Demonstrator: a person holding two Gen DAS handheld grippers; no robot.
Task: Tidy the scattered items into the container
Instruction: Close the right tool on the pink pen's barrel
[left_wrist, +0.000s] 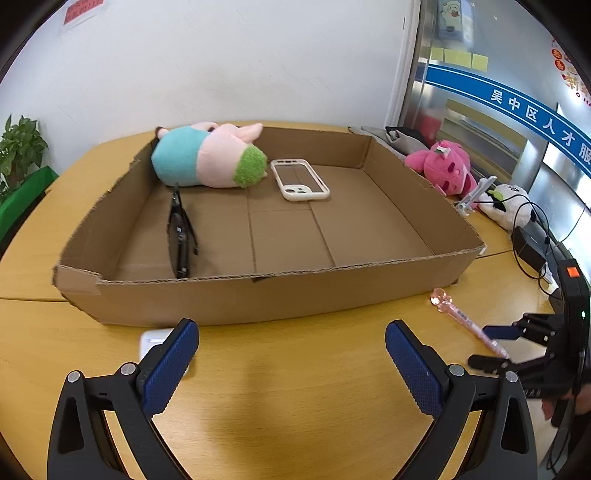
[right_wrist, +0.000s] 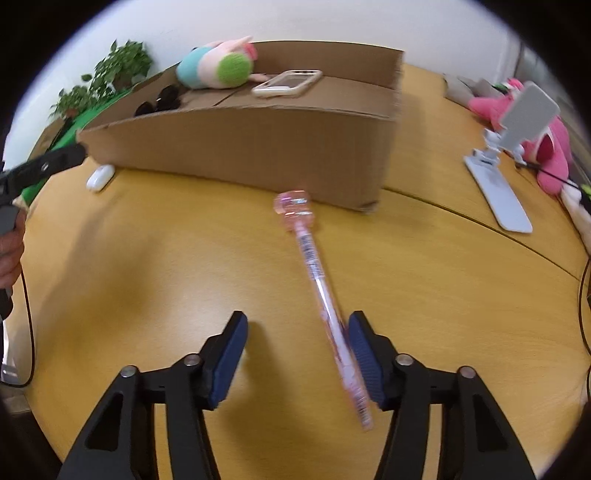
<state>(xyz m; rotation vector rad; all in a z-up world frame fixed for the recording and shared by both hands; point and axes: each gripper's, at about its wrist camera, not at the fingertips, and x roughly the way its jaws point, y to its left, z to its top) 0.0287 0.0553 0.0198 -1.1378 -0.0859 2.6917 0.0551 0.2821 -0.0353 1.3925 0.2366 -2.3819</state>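
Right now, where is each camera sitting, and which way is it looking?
Left wrist: sits on the left gripper, low over the table, facing the cardboard box; shows its open blue-padded fingers and the right gripper beyond.
Right wrist: sits on the right gripper, facing down at the pink pen between its open fingers; the left gripper shows at left.
Shared: box, pen, white earbud case, plush toy, phone case.
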